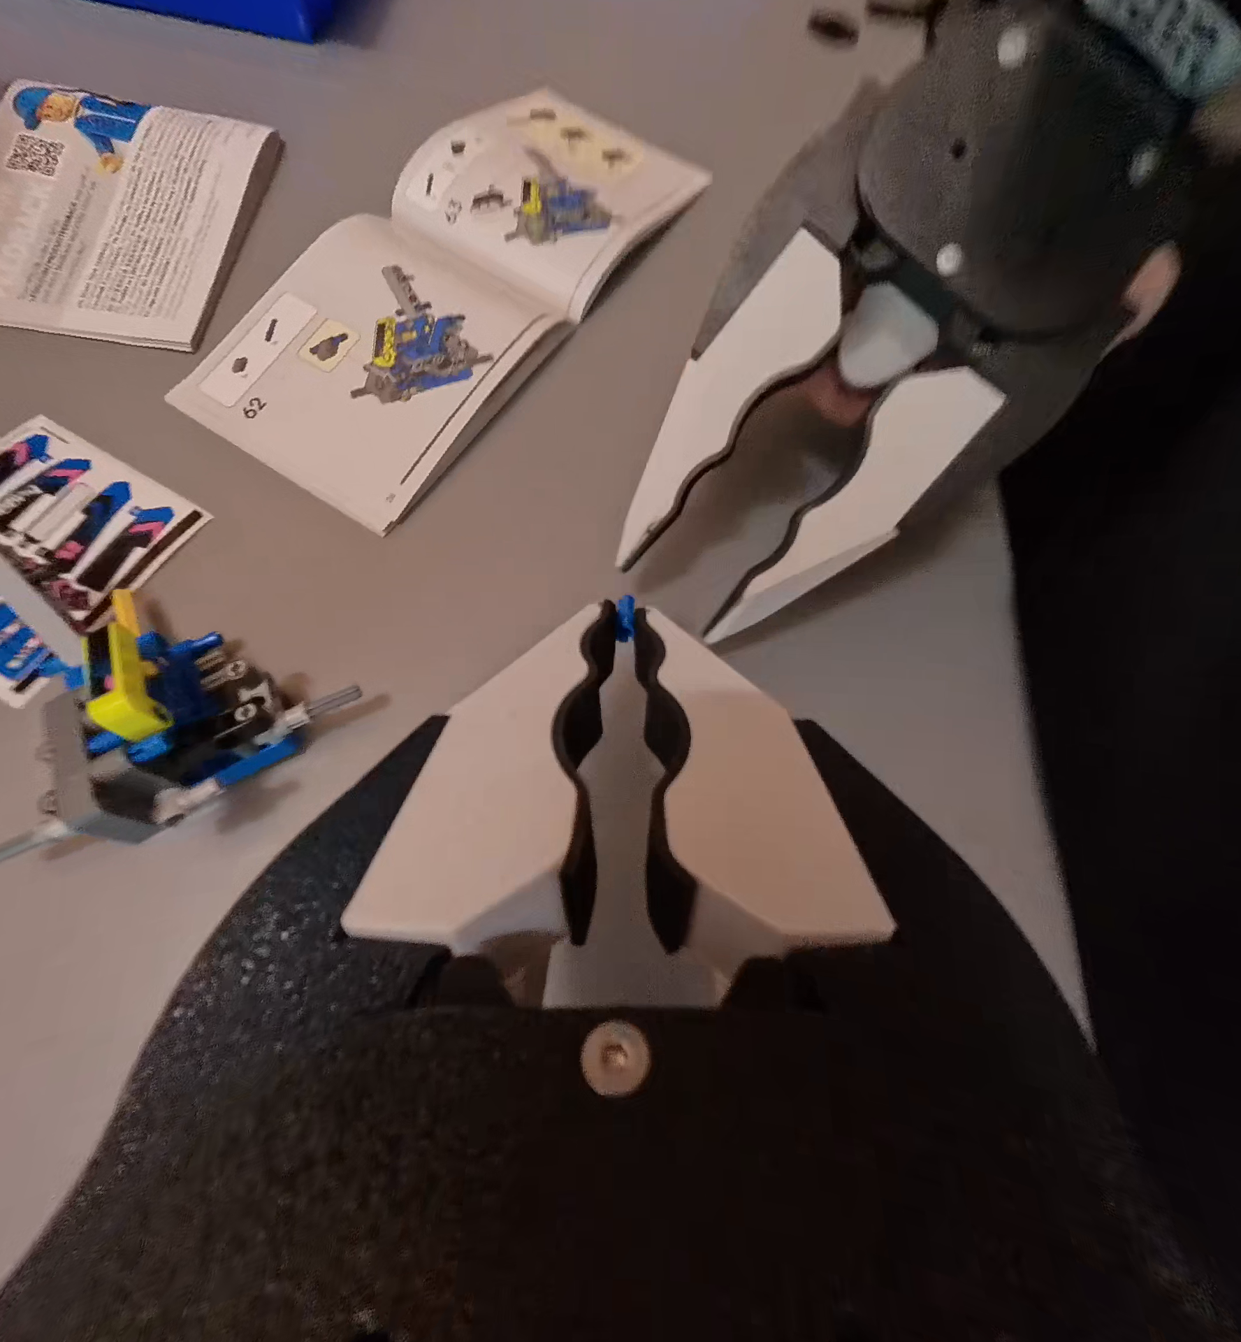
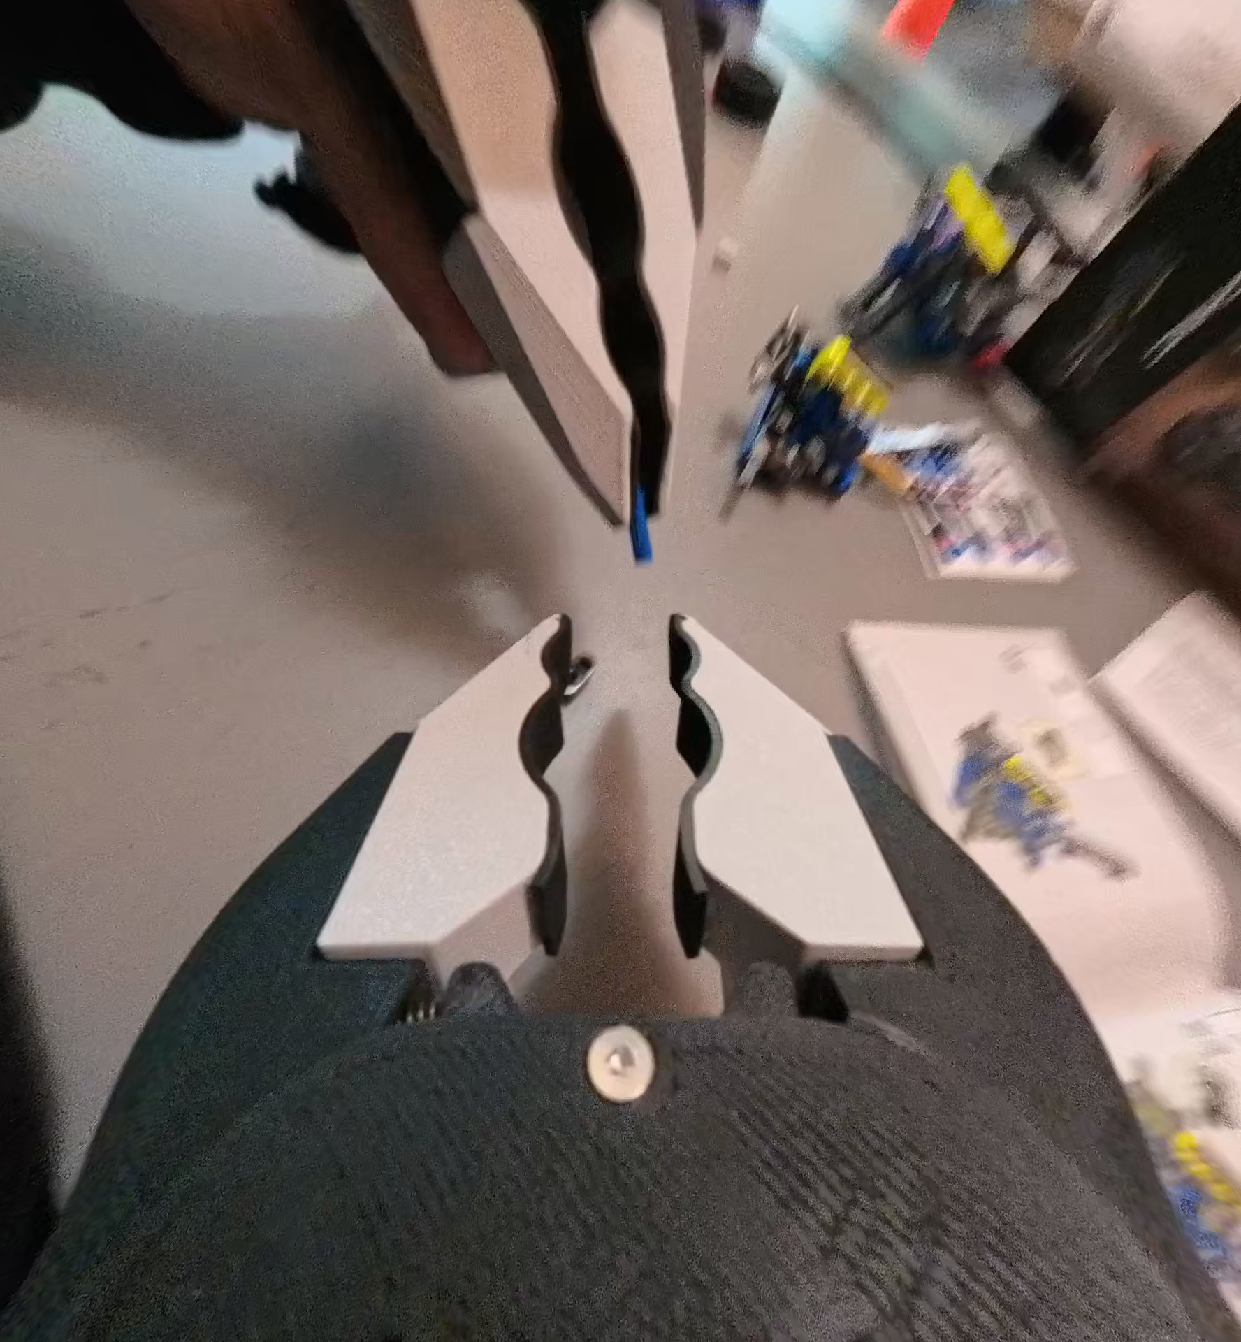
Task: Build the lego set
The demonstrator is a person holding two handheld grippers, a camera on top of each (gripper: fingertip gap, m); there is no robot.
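Observation:
My left gripper (image 1: 621, 621) is shut on a small blue lego pin (image 1: 625, 616), held at the fingertips above the grey table. The pin also shows in the right wrist view (image 2: 643, 526), sticking out of the left gripper's tips (image 2: 646, 501). My right gripper (image 2: 621, 632) is open and empty, its tips pointing at the pin a short way off; it shows in the left wrist view (image 1: 665, 599) coming from the upper right. The partly built blue, yellow and grey lego model (image 1: 167, 733) sits on the table to the left, and blurred in the right wrist view (image 2: 813, 421).
An open instruction booklet (image 1: 429, 305) lies beyond the model, a second booklet (image 1: 109, 210) at far left, and a sticker sheet (image 1: 58, 537) beside the model. A blue box edge (image 1: 240, 14) is at the top. The table edge (image 1: 1024, 653) runs down the right. Left and right tips are no more than a few centimetres apart.

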